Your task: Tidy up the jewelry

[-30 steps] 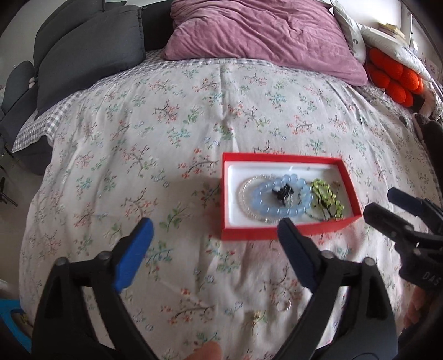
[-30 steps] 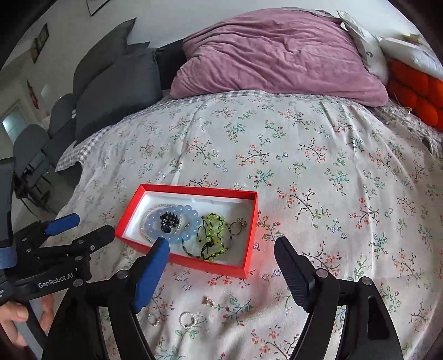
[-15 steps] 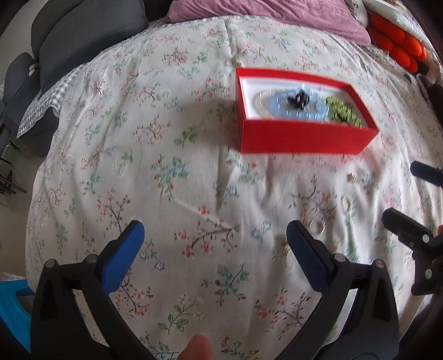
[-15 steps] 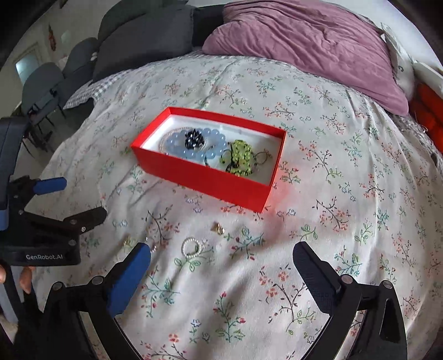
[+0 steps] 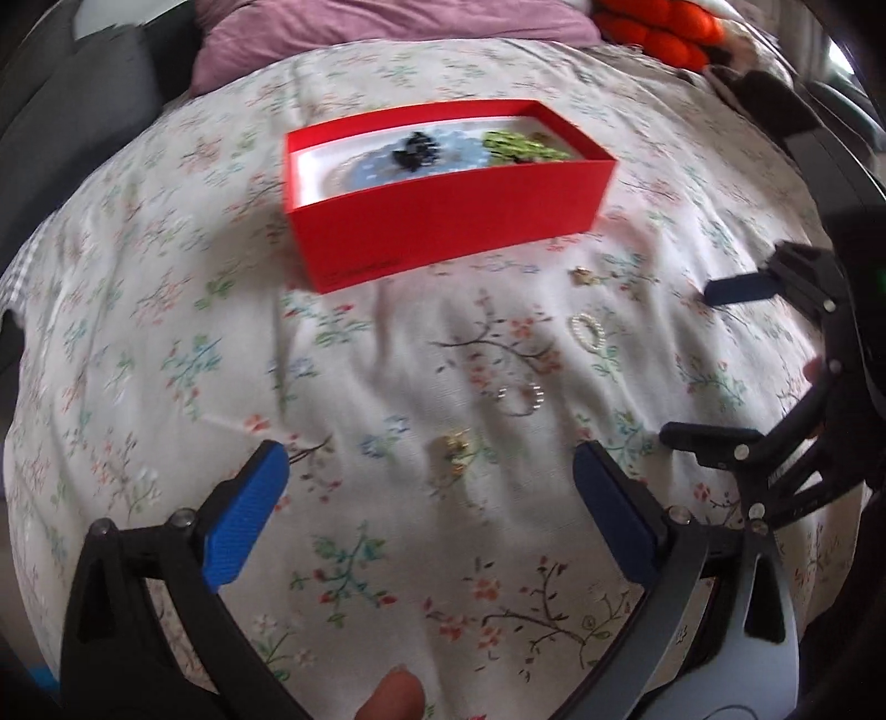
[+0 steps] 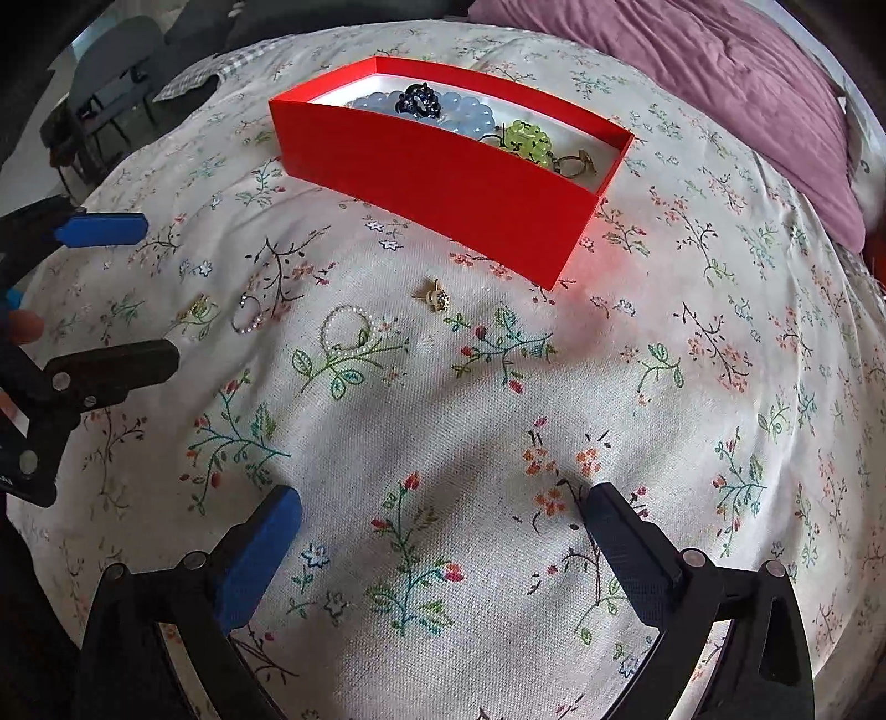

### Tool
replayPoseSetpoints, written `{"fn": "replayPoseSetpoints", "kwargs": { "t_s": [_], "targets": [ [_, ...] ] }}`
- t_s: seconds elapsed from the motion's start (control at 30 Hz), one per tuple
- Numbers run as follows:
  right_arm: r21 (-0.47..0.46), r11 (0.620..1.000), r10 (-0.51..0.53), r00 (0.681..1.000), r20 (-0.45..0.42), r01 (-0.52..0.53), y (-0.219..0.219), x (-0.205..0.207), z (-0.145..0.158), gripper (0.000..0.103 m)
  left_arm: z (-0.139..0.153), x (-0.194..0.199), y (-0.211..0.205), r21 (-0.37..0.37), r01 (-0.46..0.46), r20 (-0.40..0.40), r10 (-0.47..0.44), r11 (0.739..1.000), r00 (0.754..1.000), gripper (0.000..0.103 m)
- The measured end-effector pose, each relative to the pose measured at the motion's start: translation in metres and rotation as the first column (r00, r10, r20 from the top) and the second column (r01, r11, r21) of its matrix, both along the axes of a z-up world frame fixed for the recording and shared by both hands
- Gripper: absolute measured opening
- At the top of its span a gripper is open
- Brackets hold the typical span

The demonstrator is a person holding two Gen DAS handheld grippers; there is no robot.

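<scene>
A red box (image 5: 448,221) on the floral bedspread holds a blue bead bracelet (image 6: 465,111), a black piece, a green bead piece (image 6: 529,141) and a ring. In front of it lie loose pieces: a gold charm (image 6: 434,295), a pearl ring (image 6: 346,332), a silver ring (image 6: 249,315) and a gold piece (image 5: 454,443). My left gripper (image 5: 429,465) is open, low over the bedspread, with the gold piece just ahead between its fingers. My right gripper (image 6: 446,504) is open wide over bare cloth, nearer than the pearl ring. Each gripper shows at the edge of the other's view.
A purple pillow (image 6: 720,72) lies behind the box, with orange cushions (image 5: 659,27) to its right. Dark grey pillows (image 5: 83,99) and chairs (image 6: 111,83) are off the bed's left side. A person's fingertip (image 5: 390,692) shows at the bottom edge.
Both grippers have sunk toward the bedspread and tipped downward, so the box has slid up in the views. The loose pieces now lie close ahead. The right jaws have widened.
</scene>
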State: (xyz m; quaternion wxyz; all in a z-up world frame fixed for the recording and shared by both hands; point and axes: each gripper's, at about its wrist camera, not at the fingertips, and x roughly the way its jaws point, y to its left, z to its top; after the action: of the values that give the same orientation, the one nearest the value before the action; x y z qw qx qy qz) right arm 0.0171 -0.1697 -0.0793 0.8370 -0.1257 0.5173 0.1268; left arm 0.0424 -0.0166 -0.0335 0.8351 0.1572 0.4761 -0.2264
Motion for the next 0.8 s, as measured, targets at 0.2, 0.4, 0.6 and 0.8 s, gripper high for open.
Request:
{"fn": "replayPoseSetpoints", "kwargs": {
  "t_s": [0.2, 0.4, 0.6, 0.8],
  "targets": [
    [0.016, 1.000, 0.009, 1.000, 0.024, -0.009, -0.004, -0.004, -0.004, 0.103, -0.004, 0.007, -0.012, -0.048, 0.088, -0.038, -0.090, 0.995, 0.995, 0.102],
    [0.012, 0.999, 0.038, 0.997, 0.064, -0.039, -0.008, -0.014, -0.008, 0.103, -0.003, 0.013, -0.015, -0.087, 0.141, -0.060, -0.147, 0.986, 0.987, 0.099],
    [0.023, 0.997, 0.073, 0.995, 0.064, -0.075, -0.006, -0.012, -0.004, 0.103, -0.007, 0.012, -0.021, -0.100, 0.230, -0.065, -0.237, 0.968, 0.969, 0.078],
    [0.058, 0.993, 0.093, 0.991, 0.097, -0.099, -0.007, -0.014, 0.002, 0.103, -0.013, 0.010, -0.024, -0.107, 0.268, -0.065, -0.275, 0.957, 0.959, 0.066]
  ]
}}
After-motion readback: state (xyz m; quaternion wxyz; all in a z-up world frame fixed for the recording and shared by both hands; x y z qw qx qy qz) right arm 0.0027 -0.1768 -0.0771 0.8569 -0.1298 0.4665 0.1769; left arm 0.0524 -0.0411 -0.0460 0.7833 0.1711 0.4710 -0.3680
